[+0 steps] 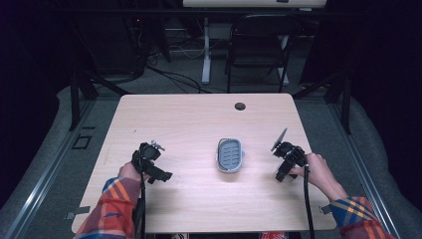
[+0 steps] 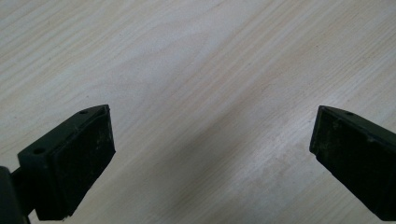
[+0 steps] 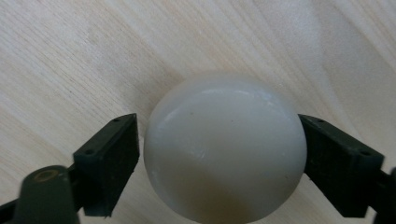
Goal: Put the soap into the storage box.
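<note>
A rounded off-white bar of soap [image 3: 225, 148] is clamped between the jaws of the right gripper [image 1: 285, 162], to the right of the grey soap dish [image 1: 230, 155] lying mid-table [image 1: 199, 119]. The left gripper [image 2: 212, 154], left of the dish, is spread wide over bare wood, with nothing held

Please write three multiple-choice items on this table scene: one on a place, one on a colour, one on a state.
1. Where does the grey tray lie?
A. Between the two claws
B. At the table's far left corner
C. On the chair

2. What colour is the ball in the right claw?
A. Red
B. Off-white
C. Black

3. How is the left claw?
A. Shut on the tray
B. Shut on the ball
C. Open, with bare table between its jaws

Answers: 1 A, the high view shows the tray mid-table between both claws; 2 B, the ball looks pale cream; 3 C, its jaws stand wide apart.
</note>
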The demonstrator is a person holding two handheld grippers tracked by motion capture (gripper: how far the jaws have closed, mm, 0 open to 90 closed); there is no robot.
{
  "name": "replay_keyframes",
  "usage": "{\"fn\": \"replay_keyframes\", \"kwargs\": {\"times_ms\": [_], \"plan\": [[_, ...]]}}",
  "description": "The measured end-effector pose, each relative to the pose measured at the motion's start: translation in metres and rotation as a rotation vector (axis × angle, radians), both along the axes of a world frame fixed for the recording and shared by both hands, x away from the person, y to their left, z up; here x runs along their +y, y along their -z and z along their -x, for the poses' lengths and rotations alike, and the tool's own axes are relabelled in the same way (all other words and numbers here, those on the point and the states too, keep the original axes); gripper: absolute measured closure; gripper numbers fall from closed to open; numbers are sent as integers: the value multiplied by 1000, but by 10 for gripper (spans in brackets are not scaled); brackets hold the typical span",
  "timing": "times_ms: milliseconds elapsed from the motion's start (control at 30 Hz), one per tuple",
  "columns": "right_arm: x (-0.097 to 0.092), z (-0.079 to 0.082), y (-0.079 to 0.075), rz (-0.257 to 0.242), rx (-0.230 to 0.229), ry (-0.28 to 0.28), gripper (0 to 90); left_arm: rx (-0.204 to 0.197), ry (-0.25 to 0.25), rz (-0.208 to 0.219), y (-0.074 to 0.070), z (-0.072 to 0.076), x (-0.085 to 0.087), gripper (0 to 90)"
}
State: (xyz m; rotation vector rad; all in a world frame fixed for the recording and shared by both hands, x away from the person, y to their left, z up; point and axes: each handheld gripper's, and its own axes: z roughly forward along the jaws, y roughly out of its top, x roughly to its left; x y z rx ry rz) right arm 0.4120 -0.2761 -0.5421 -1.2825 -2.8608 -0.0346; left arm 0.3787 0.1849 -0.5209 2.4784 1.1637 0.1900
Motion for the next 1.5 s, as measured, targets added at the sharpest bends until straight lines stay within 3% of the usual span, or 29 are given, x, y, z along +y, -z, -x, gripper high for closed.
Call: {"fn": "replay_keyframes", "kwargs": {"times_ms": [67, 267, 600, 667, 833, 1100, 1500], "plan": [[0, -1, -2, 32, 14, -23, 173, 4, -2, 3, 0, 0, 0, 0], [0, -2, -1, 39, 14, -23, 223, 3, 0, 2, 0, 0, 0, 0], [1, -1, -2, 53, 8, -31, 231, 0, -1, -2, 0, 0, 0, 0], [1, 0, -3, 45, -16, -33, 232, 2, -1, -2, 0, 0, 0, 0], [1, 0, -10, 37, -12, -38, 232, -1, 1, -6, 0, 0, -1, 0], [5, 2, -19, 12, -59, -33, 233, -5, -4, -7, 0, 0, -1, 0], [11, -4, -34, 21, -51, -70, 234, -3, -3, -13, 0, 0, -2, 0]]}}
